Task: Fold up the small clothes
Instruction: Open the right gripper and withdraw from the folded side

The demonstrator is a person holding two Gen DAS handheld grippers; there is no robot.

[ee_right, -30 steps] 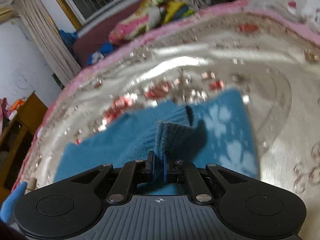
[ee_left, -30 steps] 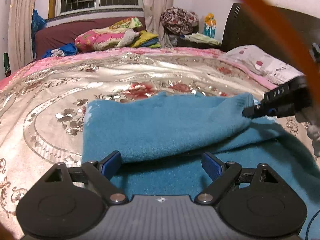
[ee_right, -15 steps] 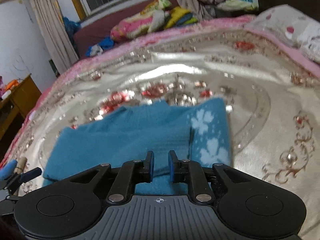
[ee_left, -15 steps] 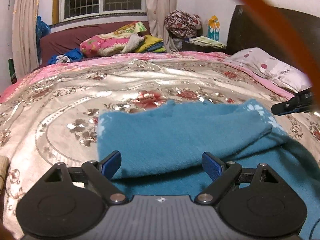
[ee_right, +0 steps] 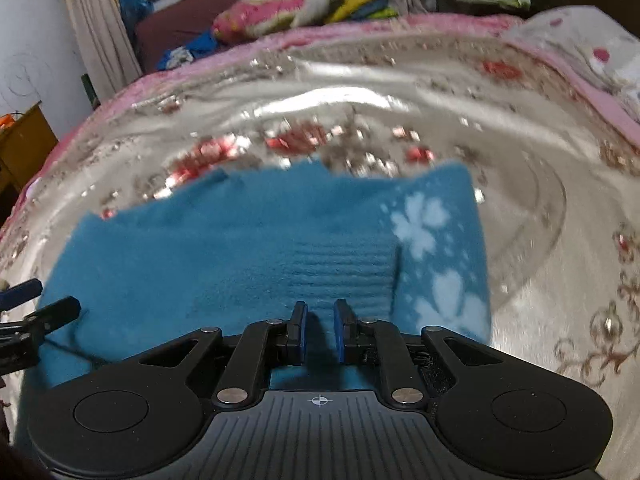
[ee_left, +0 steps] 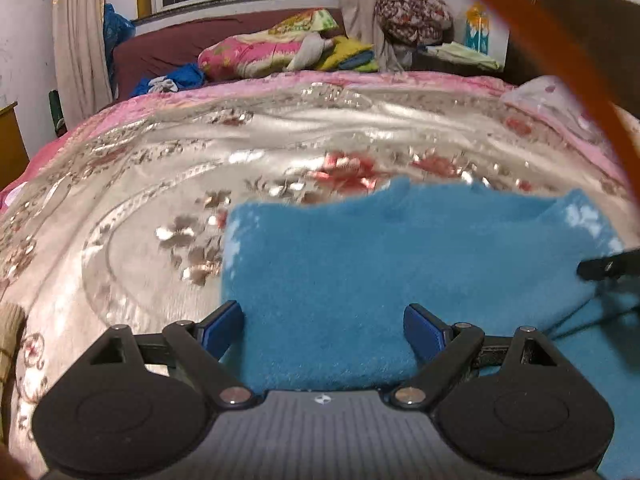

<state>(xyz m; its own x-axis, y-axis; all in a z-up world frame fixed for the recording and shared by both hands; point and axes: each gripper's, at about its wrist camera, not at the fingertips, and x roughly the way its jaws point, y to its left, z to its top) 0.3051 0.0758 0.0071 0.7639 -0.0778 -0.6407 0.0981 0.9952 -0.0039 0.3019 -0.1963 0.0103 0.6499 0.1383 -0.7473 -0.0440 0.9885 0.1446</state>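
Observation:
A blue fleece garment (ee_left: 380,248) with pale flower prints lies folded flat on the bedspread; in the right wrist view the garment (ee_right: 240,248) shows a ribbed cuff on top. My left gripper (ee_left: 324,314) hovers over its near edge, jaws wide open with nothing pinched. My right gripper (ee_right: 320,307) stands over the cuff with a narrow gap; its jaws are closing, and no cloth sits between the pads. Each gripper shows at the edge of the other's view: the right gripper (ee_left: 608,266) and the left gripper (ee_right: 42,299).
The shiny floral bedspread (ee_left: 200,160) spreads around the garment. A pile of bright bedding (ee_left: 280,52) lies beyond the bed, a pillow (ee_right: 592,40) at the right, a wooden cabinet (ee_right: 28,140) at the left. An orange cable (ee_left: 560,56) crosses the left wrist view.
The right gripper was shut on a raised fold of the garment; it has let go and the fold now lies flat. Both grippers have shifted over the cloth.

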